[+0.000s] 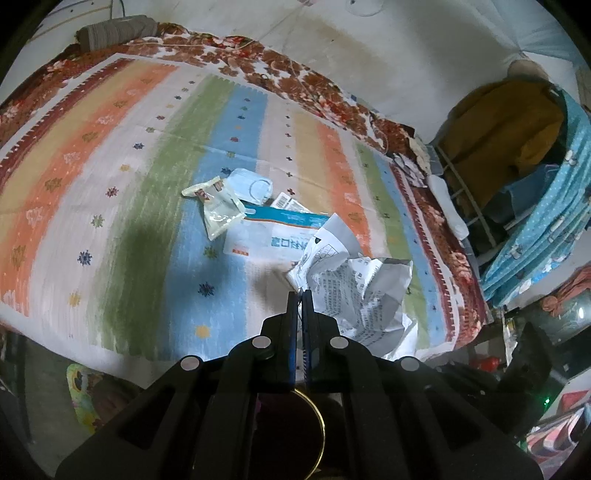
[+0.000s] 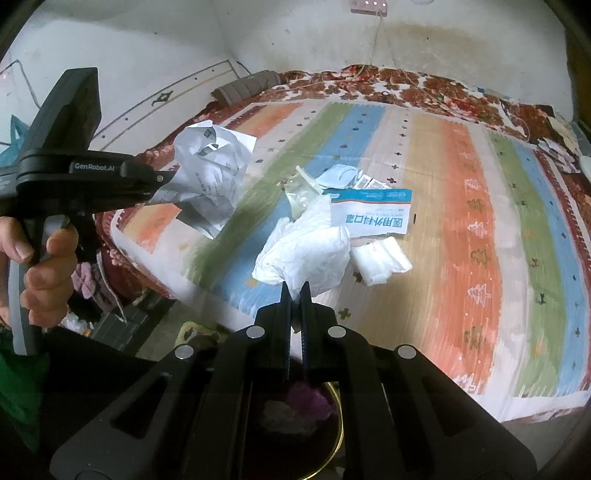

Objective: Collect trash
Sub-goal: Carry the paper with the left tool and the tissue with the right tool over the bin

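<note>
My left gripper [image 1: 301, 295] is shut on a crumpled printed paper [image 1: 354, 288], lifted off the striped bedspread [image 1: 110, 184]. The right wrist view shows that same left gripper [image 2: 162, 186] at the left, a person's hand [image 2: 44, 266] on its handle and the paper [image 2: 210, 170] hanging from it. My right gripper [image 2: 294, 290] is shut on a crumpled white tissue [image 2: 306, 251]. On the bed lie a blue-and-white mask package [image 2: 373, 214], a folded white pad [image 2: 380, 258], a blue face mask [image 1: 251, 186] and a yellowish wrapper [image 1: 221, 210]. A gold-rimmed bin [image 2: 339, 424] sits below the fingers.
A rolled grey pillow [image 1: 114, 31] lies at the bed's far corner by the stained wall. A metal rack with clothes and blue cloth [image 1: 517, 166] stands beside the bed. Clutter [image 2: 92, 295] fills the floor by the bed edge. A power strip [image 2: 369, 5] hangs on the wall.
</note>
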`<state>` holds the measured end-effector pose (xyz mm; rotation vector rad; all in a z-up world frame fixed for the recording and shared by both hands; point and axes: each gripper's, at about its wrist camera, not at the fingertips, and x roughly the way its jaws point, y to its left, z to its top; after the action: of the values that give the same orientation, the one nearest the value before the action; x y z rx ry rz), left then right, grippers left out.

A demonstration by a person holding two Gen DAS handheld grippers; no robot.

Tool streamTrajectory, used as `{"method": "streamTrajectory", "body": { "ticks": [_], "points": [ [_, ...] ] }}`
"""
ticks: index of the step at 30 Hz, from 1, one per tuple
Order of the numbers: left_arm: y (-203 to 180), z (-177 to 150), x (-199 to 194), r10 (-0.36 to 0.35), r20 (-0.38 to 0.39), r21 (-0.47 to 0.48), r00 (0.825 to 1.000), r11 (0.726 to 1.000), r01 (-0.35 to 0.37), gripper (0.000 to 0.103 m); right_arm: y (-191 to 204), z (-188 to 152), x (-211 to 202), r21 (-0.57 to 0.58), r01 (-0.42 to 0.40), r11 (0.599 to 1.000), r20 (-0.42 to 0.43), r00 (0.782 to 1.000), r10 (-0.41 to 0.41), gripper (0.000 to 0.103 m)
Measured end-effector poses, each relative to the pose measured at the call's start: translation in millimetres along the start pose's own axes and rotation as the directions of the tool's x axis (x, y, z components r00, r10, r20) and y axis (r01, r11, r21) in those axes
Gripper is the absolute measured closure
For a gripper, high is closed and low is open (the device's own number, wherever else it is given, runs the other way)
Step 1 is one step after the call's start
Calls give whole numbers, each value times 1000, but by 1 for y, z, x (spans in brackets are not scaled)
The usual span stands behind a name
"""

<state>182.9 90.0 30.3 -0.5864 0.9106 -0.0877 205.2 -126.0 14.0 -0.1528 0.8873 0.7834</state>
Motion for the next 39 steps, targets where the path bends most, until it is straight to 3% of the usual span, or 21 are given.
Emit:
{"method": "streamTrajectory", "body": {
  "ticks": [23, 39],
  "points": [
    [-4, -80, -29, -20, -5, 31, 1000, 999, 21, 101, 32, -78, -32, -27, -57, 998, 19, 998, 57, 99],
    [-12, -137, -16, 89, -86, 95, 992, 992, -81, 101, 51, -129, -30, -30, -43, 999, -55, 998, 41, 99]
  ]
}}
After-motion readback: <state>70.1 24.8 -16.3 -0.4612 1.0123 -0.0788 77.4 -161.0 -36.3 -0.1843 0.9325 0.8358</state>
